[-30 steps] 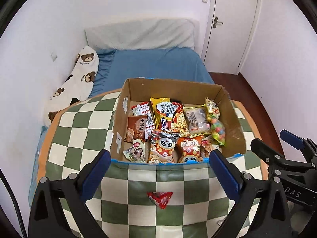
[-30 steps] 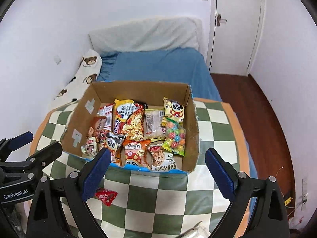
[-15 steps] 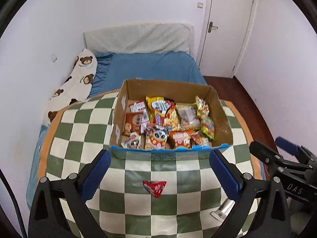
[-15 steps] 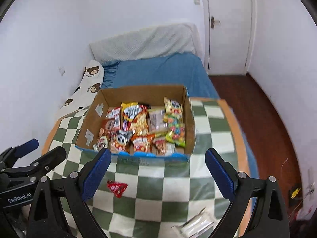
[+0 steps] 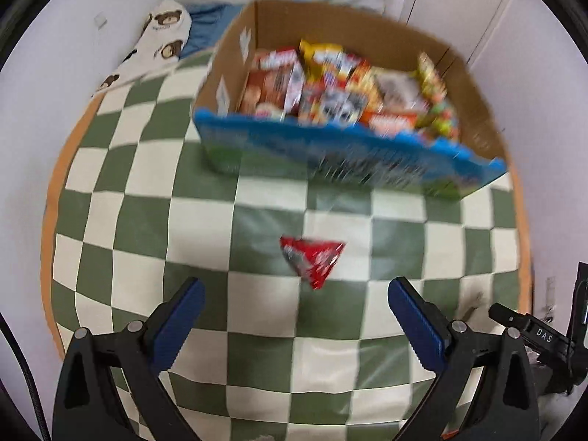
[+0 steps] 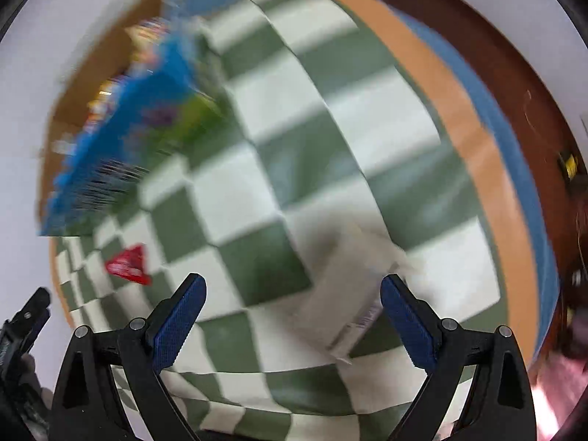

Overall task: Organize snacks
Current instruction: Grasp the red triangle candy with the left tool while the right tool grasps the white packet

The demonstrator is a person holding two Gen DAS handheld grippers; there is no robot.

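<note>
Here the left gripper [image 5: 294, 307] hangs over a green-and-cream checkered cloth [image 5: 205, 217] with an orange border, its blue-padded fingers [image 5: 176, 325] spread wide apart with nothing between them. Just ahead of it on the cloth lies a small red triangular snack packet [image 5: 312, 259], touching neither finger. Beyond the packet stands an open brown cardboard box with a blue printed front wall [image 5: 349, 161], packed with many colourful snack bags [image 5: 345, 84]; their labels are too blurred to read. To the left of the box, a white pillow printed with brown bears [image 5: 154, 42] lies against the wall.

The right gripper [image 6: 292, 307] also has its fingers well apart and empty. Its view is heavily smeared by motion. A pale, whitish flat packet [image 6: 349, 290] lies on the checkered cloth just ahead of the gripper, toward its right finger; whether it touches the finger cannot be told. The red packet shows far to the left, and the box sits at the upper left. Dark red-brown flooring [image 6: 507, 84] runs along the right edge.
</note>
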